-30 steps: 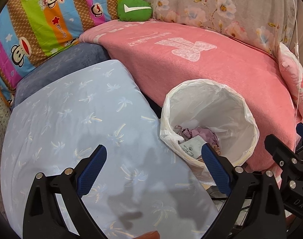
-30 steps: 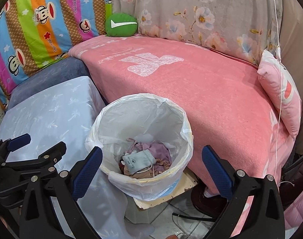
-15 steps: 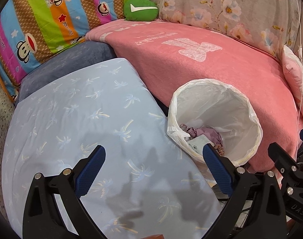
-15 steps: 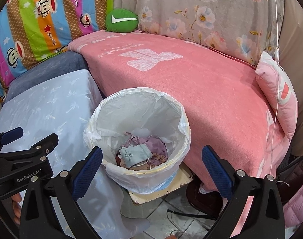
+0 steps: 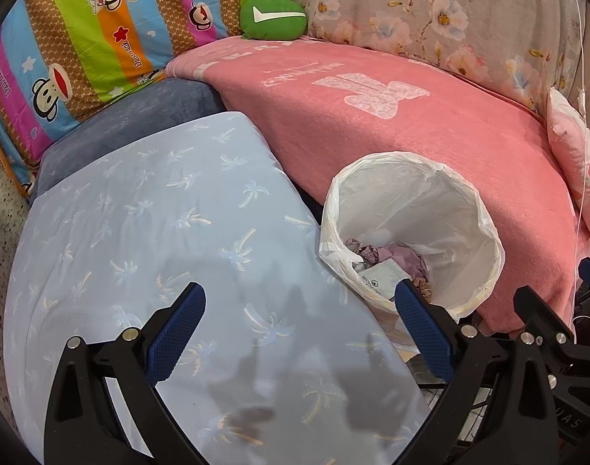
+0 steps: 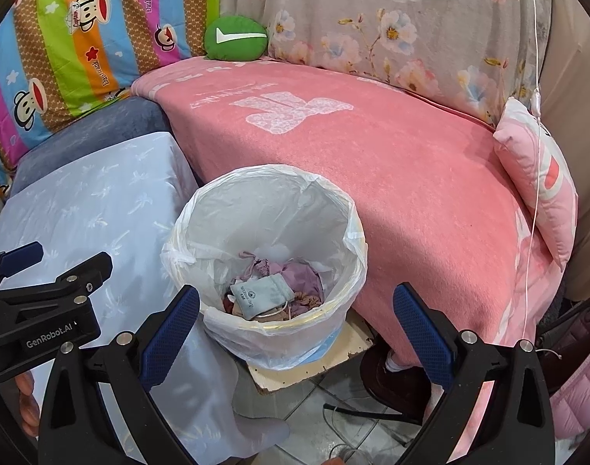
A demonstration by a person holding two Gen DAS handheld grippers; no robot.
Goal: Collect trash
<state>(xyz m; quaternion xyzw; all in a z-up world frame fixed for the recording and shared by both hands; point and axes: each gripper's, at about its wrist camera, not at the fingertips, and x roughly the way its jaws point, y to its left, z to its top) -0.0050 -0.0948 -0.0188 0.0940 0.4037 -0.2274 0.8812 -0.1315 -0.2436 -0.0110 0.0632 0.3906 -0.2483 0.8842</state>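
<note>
**Trash gathered in the bin, both grippers empty**

With trash (image 6: pixel 273 290) already lying at the bottom of the lined bin (image 6: pixel 202 209), the collecting looks largely done, as a judgement from these views: no loose litter shows on the pink blanket (image 6: pixel 392 178) or the blue sheet (image 5: pixel 147 213). Whether anything lies elsewhere cannot be told. Left gripper (image 5: pixel 299 321): jaws spread wide, holding nothing, hovering over the blue sheet with the bin at its 2 o'clock. Right gripper (image 6: pixel 295 323): jaws likewise spread and empty, the bin's near rim between them at 12 o'clock.

Right view only: the bin's contents seen from above (a grey-blue pouch (image 6: pixel 262 296) on mauve crumpled material), the board (image 6: pixel 306 364) under the bin, the tiled floor (image 6: pixel 333 399), and the left gripper at 9 o'clock. Left view only: most of the blue sheet, with shadows on it. Both views show the green cushion (image 5: pixel 272 17) at 12 o'clock.
</note>
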